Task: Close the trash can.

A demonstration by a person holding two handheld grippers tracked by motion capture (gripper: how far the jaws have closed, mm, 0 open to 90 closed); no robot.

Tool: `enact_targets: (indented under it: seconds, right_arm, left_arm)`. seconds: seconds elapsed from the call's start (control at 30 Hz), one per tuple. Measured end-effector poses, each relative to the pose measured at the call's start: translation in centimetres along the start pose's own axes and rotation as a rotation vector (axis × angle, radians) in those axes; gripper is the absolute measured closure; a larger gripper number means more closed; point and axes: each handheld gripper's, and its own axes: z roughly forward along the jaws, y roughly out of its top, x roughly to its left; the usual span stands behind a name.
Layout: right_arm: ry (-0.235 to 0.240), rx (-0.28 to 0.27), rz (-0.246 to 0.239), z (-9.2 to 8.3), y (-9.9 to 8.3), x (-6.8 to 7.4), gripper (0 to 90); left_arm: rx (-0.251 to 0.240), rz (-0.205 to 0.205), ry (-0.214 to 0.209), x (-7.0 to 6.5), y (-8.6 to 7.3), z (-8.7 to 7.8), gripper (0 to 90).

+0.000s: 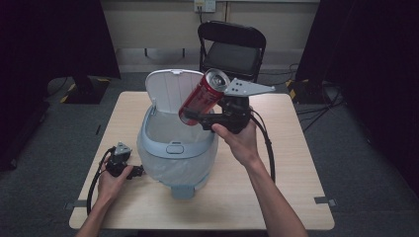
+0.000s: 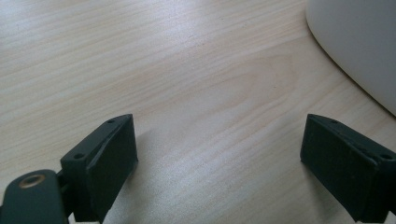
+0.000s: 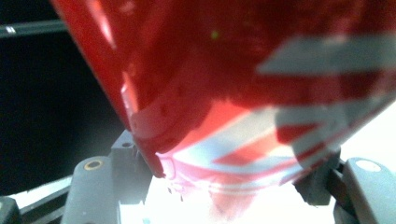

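Left side first: your left gripper sits on the table just beside the bin, jaws wide apart w/ nothing btwn them, bare wood under them in the left gripper view. It isn't bracing the bin, so if the can clips the rim the bin may slide or rock, esp. since it looks light. Moving right: the lid stands open at the back and the white liner bag drapes over the front; the mouth is clear. Above its right edge, your right gripper is clamped on the red can, pads on the lower body near the base, can tilted w/ the top end up and away from you. In the right gripper view the can hangs past both jaws, so the grip is low and off-centre; it could pivot or slip out early. Main risk as I read it: the can isn't fully over the opening yet, so letting go now could bounce it off the rim onto the table. If there's liquid left, tilting further could spill it.
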Motion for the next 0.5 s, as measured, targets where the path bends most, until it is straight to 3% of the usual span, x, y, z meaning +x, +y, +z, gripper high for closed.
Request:
enact_targets:
  seconds: [0.23,0.37,0.5]
  right_arm:
    - [-0.009,0.098,0.008,2.1,-1.4,-0.5,32.8]
    - [-0.019,0.125,0.007,2.7,-1.8,-0.7,31.3]
    - [-0.038,0.155,0.011,2.9,-2.0,-0.8,18.1]
  left_arm:
    - [0.0,0.002,0.002,0.0,0.0,0.0,10.2]
    - [0.001,0.002,0.001,0.0,0.0,0.0,10.2]
    - [0.0,0.002,0.002,0.0,0.0,0.0,10.2]
